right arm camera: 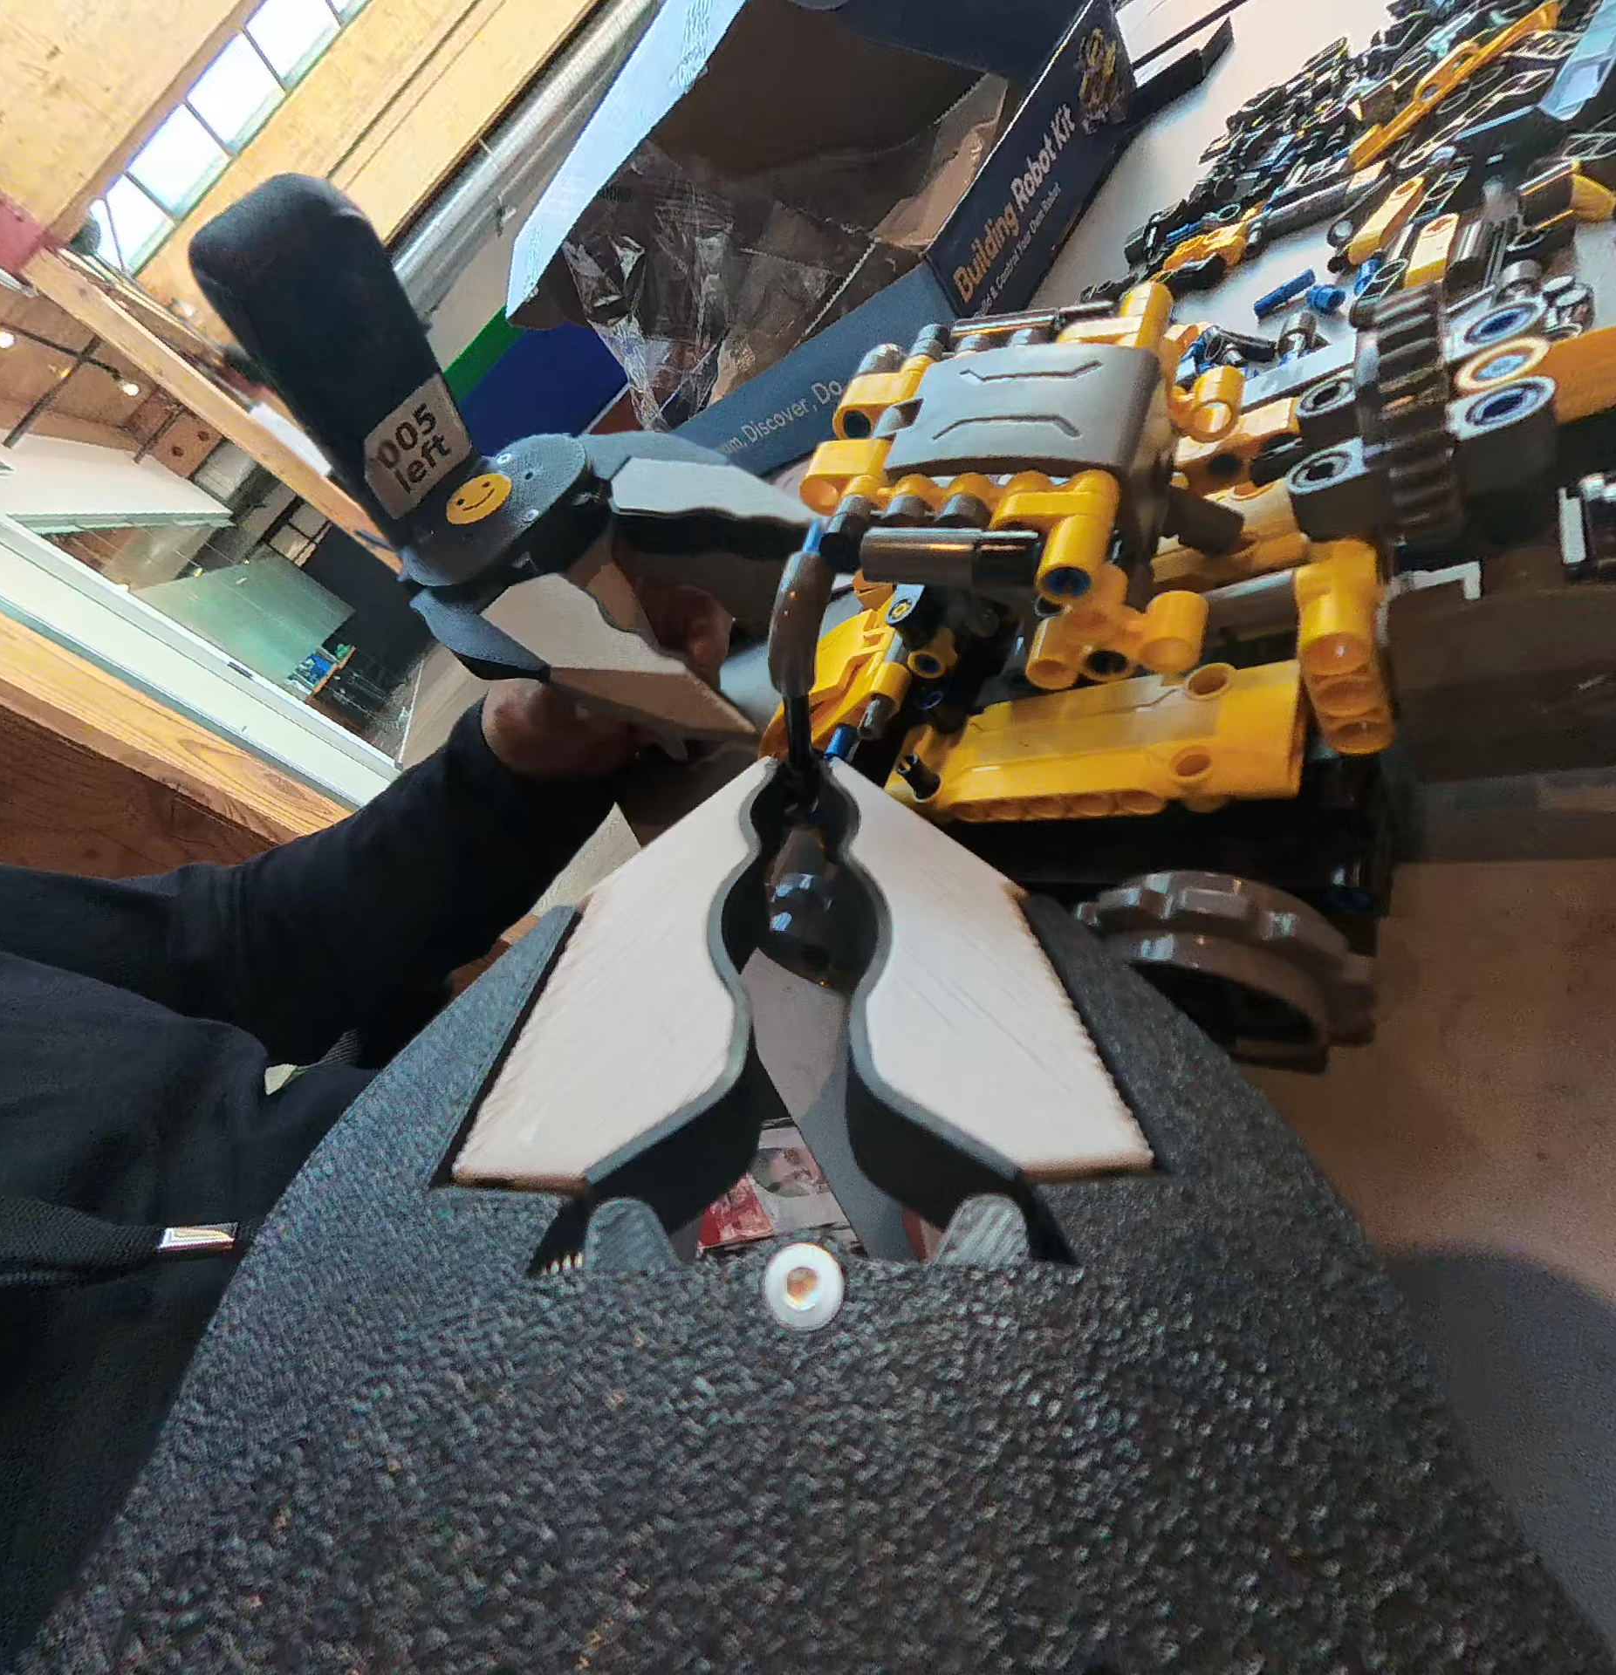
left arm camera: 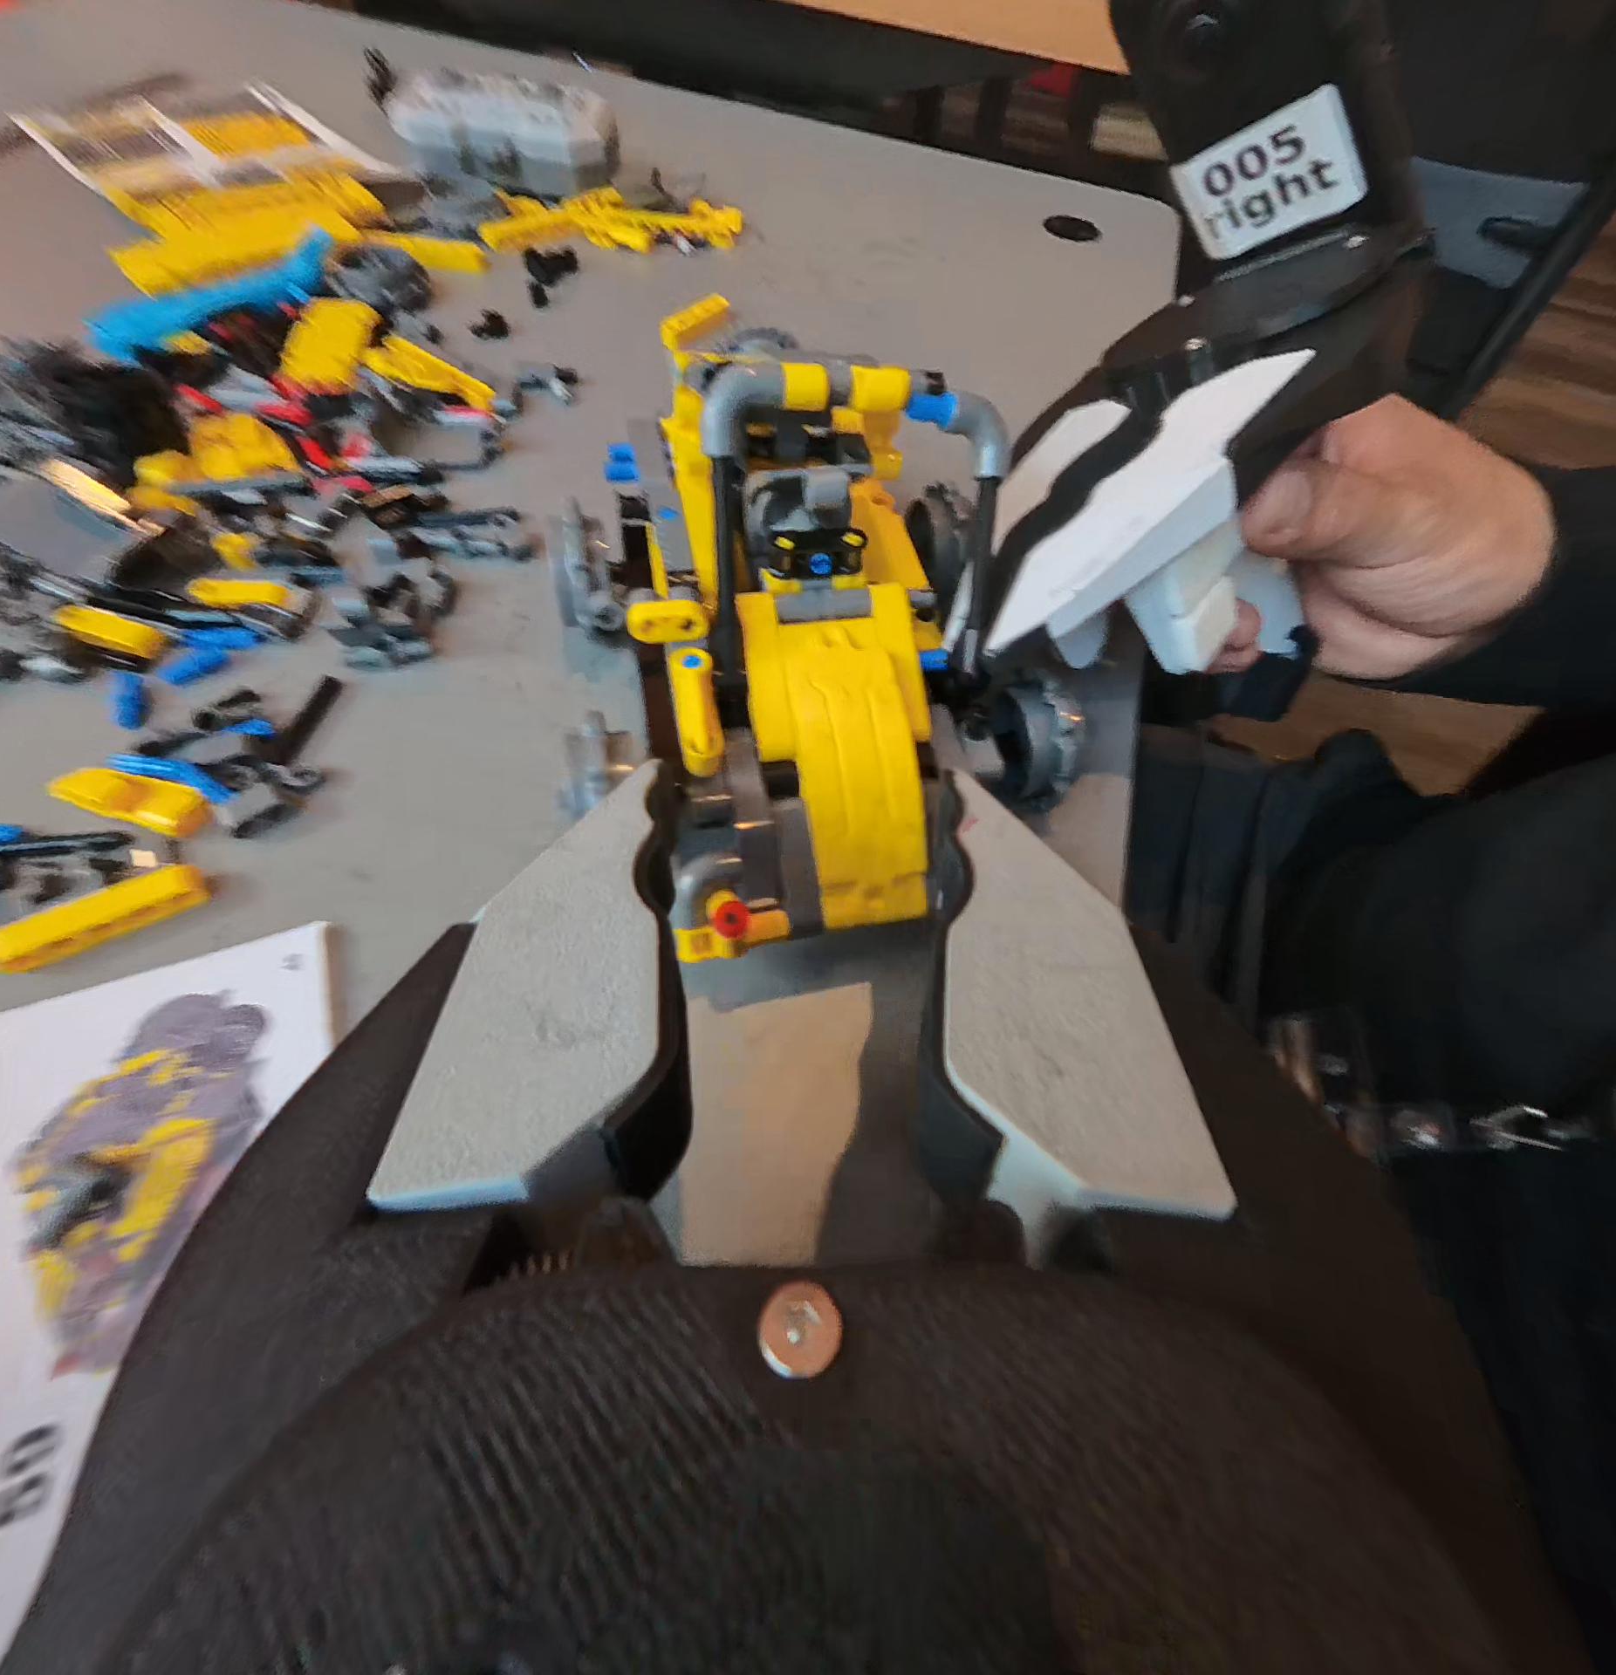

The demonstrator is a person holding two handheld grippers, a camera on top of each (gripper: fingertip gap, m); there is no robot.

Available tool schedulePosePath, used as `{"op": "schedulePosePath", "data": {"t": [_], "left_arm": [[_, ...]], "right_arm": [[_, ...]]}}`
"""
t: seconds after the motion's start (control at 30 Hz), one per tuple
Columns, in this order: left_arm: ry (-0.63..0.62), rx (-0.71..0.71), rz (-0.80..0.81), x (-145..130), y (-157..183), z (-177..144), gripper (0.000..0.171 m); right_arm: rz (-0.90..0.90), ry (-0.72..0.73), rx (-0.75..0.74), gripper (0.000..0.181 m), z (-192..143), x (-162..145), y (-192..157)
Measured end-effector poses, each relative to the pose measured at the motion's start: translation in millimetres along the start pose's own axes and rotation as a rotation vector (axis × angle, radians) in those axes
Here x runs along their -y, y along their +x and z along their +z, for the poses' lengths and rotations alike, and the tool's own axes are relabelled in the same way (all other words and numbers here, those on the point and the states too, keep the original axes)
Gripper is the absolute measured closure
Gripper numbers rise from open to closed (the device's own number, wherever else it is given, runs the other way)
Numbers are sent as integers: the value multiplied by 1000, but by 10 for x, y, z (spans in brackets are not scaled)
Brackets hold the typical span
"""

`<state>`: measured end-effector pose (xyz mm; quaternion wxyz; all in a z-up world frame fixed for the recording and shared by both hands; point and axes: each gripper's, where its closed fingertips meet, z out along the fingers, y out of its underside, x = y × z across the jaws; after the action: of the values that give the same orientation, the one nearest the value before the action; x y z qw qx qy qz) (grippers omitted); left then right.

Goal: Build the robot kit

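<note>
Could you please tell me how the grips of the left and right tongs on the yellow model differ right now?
The left tongs stand wide around the yellow vehicle model, clasping its broad curved front end, while the right tongs are nearly closed on a thin black rod with a grey connector at the model's side. The left tongs come in along the model's length; the right tongs come from its side. Both grip the same model on the grey table.

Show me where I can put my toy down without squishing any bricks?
Bare grey table lies beyond the yellow vehicle, toward the far edge. The left side is crowded with loose bricks, and the booklet fills the near corner.
</note>
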<state>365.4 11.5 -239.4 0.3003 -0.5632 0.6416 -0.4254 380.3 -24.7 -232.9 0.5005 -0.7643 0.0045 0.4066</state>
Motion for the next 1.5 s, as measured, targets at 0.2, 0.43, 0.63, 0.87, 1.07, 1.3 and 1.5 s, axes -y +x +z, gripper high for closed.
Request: {"op": "schedulePosePath", "data": {"t": [0.2, 0.43, 0.63, 0.87, 1.07, 1.3, 1.5], "left_arm": [[-55, -24, -64, -79, 89, 52, 114], [-58, -28, -55, -92, 180, 46, 118], [105, 32, -67, 111, 109, -110, 134], [44, -45, 86, 178, 556, 10, 142], [119, 62, 235, 406, 693, 123, 155], [152, 196, 352, 449, 702, 127, 165], [186, 264, 347, 454, 642, 100, 165]], "right_arm": [[4, -30, 5, 175, -16, -28, 20], [3, -37, 16, 174, -96, -55, 5], [-35, -47, 44, 174, -178, -79, -52], [-42, -23, 91, 174, -223, 11, -177], [-1, -7, 157, 174, -206, 99, -313], [50, 11, 210, 174, -235, 131, -403], [68, 30, 210, 174, -205, 149, -403]]}}
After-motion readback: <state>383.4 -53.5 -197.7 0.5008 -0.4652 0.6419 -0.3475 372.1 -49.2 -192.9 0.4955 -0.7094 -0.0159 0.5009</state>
